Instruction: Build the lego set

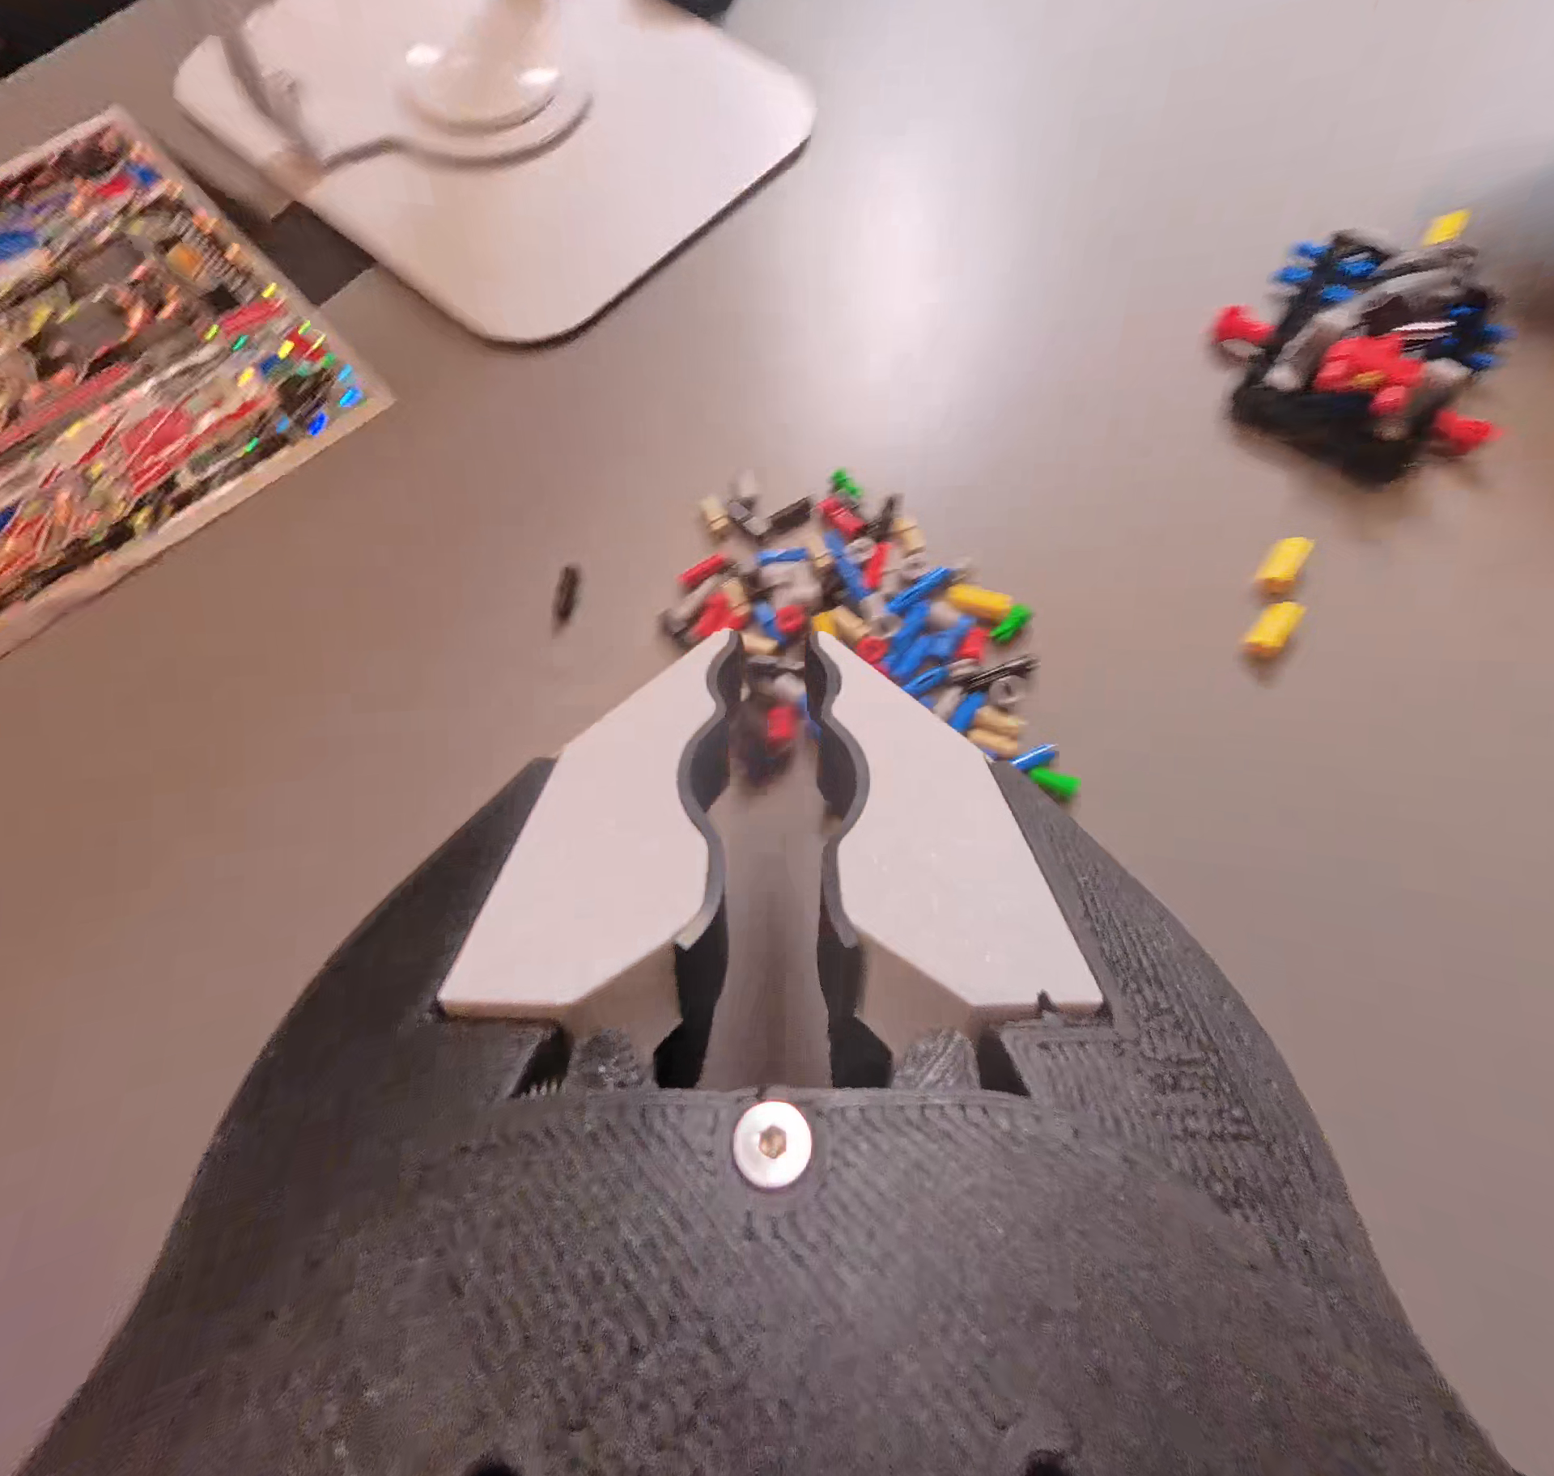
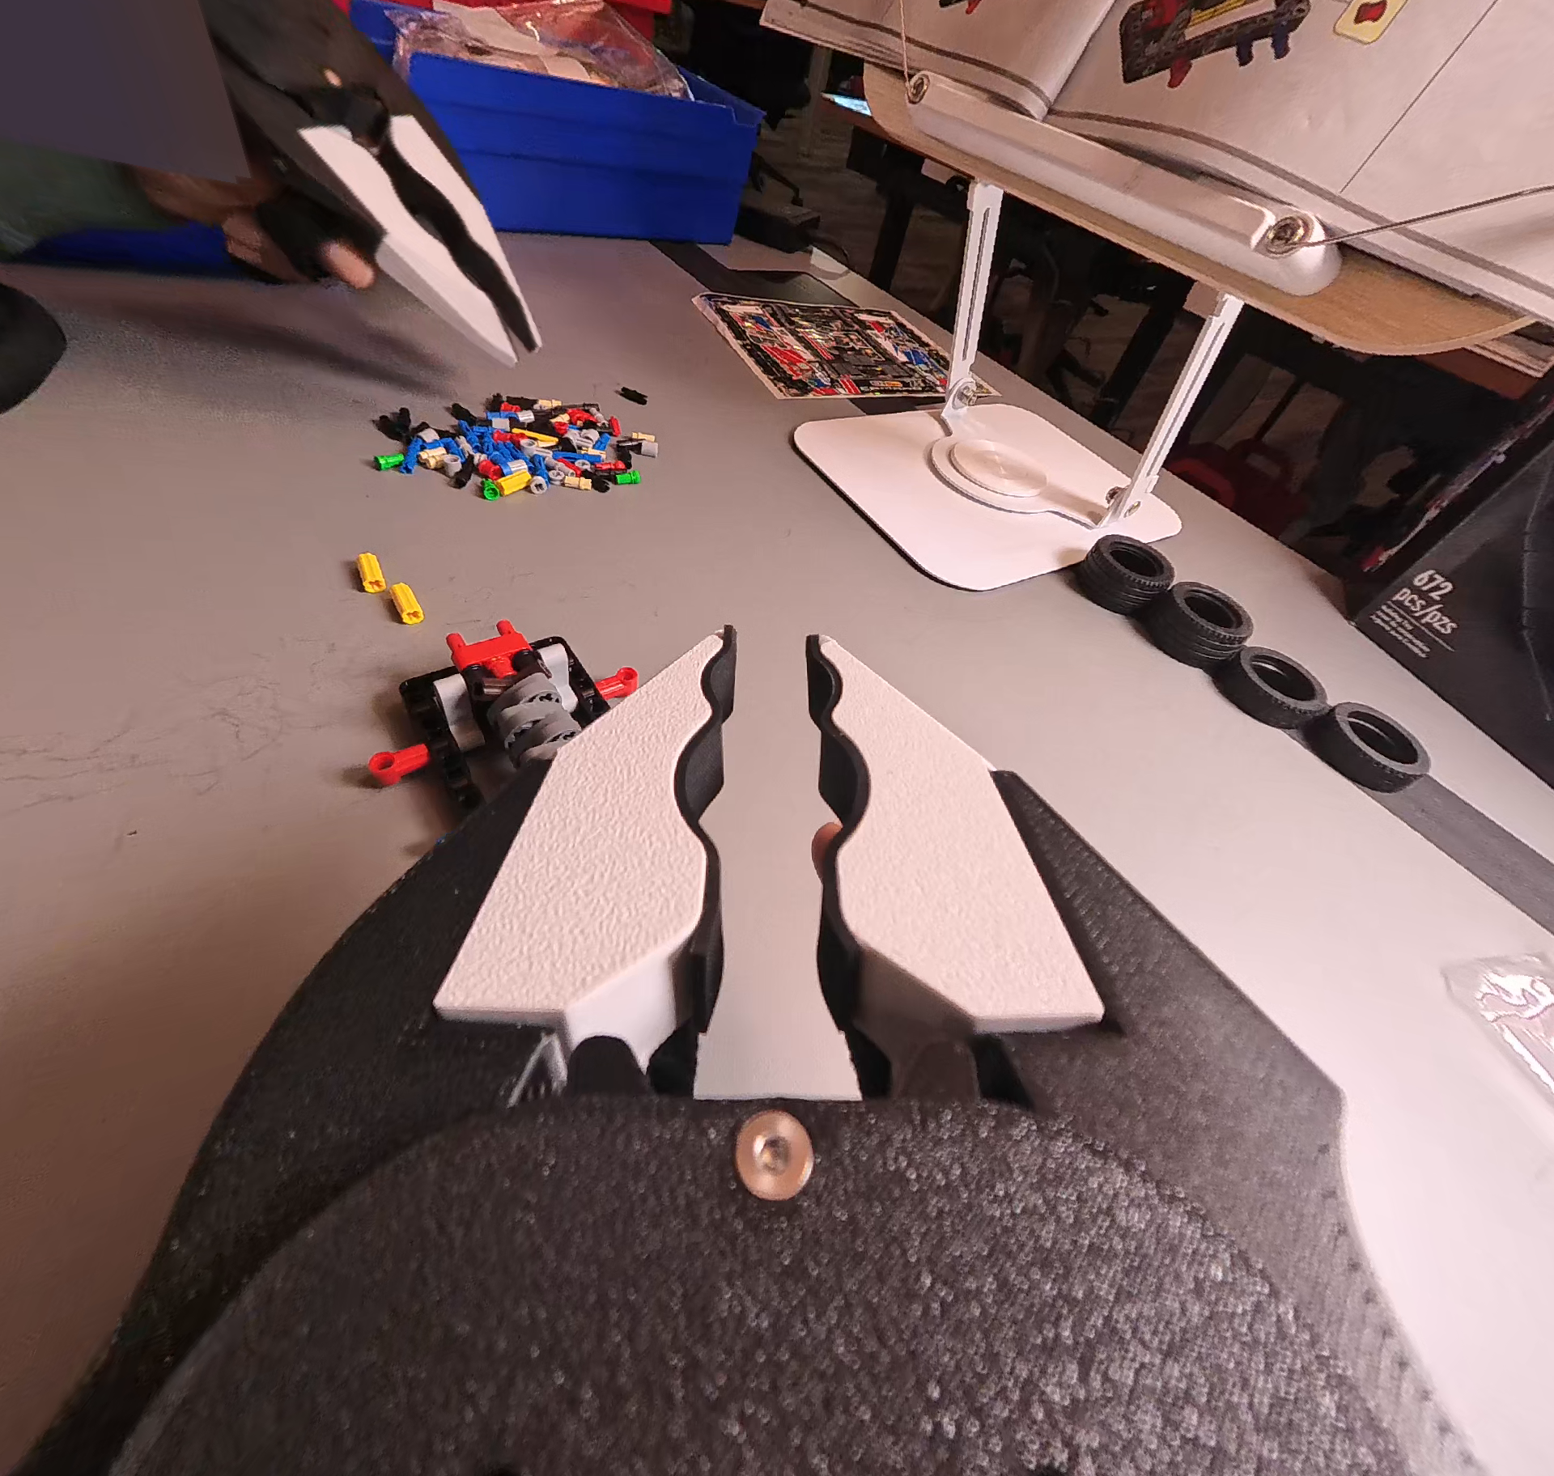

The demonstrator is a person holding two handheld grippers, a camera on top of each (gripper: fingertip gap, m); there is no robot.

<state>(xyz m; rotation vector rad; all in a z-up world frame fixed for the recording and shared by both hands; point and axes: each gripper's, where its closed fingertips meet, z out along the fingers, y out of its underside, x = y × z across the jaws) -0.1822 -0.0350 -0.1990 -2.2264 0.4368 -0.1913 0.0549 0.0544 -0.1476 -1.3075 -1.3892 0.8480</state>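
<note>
Small frame (image 2: 504, 704) assembled only; parts pile (image 2: 513, 448) and tyres (image 2: 1244, 662) unused; left gripper (image 1: 774, 645) and right gripper (image 2: 769, 645) agape, empty.

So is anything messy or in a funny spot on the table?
Mostly it is tidy. One small black pin lies apart from the pile of loose pieces, a little way off toward the sticker sheet. Two yellow pieces also sit on their own near the half-built model. Nothing looks broken or spilled.
</note>
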